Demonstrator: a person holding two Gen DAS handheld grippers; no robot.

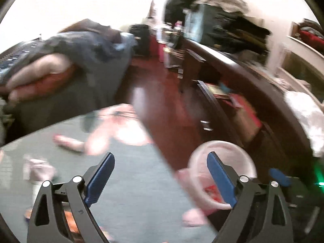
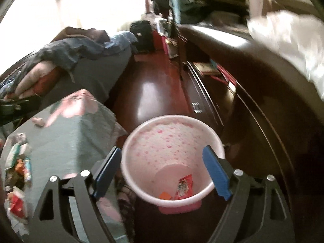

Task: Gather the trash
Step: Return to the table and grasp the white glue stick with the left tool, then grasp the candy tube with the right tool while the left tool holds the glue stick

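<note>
A pink waste bin (image 2: pixel 172 139) stands on the dark red floor, just right of the table corner. Inside lie a red wrapper (image 2: pixel 184 186) and an orange scrap (image 2: pixel 165 195). My right gripper (image 2: pixel 162 172) is open and empty, hovering over the bin's mouth. My left gripper (image 1: pixel 160 180) is open and empty above the grey-green tablecloth (image 1: pixel 125 192), with the bin (image 1: pixel 220 156) behind its right finger. Several wrappers (image 2: pixel 19 168) lie on the table's left side. The left wrist view is blurred.
A pink floral patch (image 2: pixel 75 105) marks the tablecloth's far corner. A person's hand (image 2: pixel 34 79) in a dark sleeve rests at the left. A dark wooden cabinet (image 2: pixel 253 105) curves along the right, with white cloth (image 2: pixel 287 40) on top. Clutter fills the back.
</note>
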